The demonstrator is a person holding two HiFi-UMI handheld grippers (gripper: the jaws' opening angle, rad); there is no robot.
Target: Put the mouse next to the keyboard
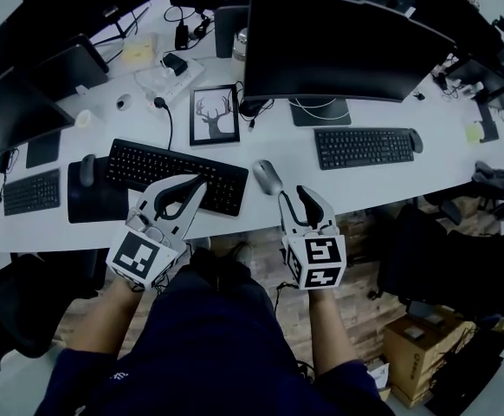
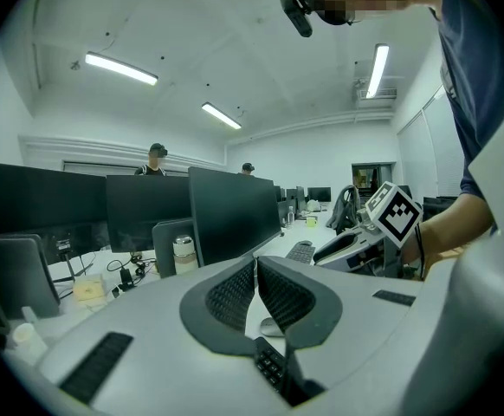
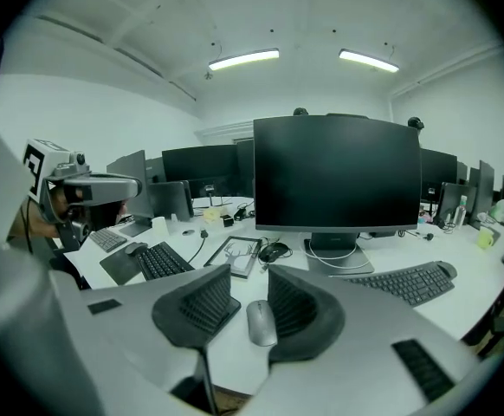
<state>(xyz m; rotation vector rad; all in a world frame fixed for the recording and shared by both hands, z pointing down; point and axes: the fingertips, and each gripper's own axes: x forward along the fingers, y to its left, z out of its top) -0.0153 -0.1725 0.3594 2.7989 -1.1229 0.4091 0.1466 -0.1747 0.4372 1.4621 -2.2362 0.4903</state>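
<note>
The grey oval computer mouse (image 1: 268,177) lies on the white desk (image 1: 365,183), just off the right end of the black rectangular keyboard (image 1: 176,175), at its three o'clock. The right gripper (image 1: 297,201) hovers at the mouse's five o'clock with its jaws partly apart, gripping nothing (the mouse shows through the gap, clear of both pads). The left gripper (image 1: 191,189), over the keyboard, has its jaws pressed together and empty.

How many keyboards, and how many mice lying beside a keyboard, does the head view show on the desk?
Keyboards: 3
Mice: 3
Total: 6
</note>
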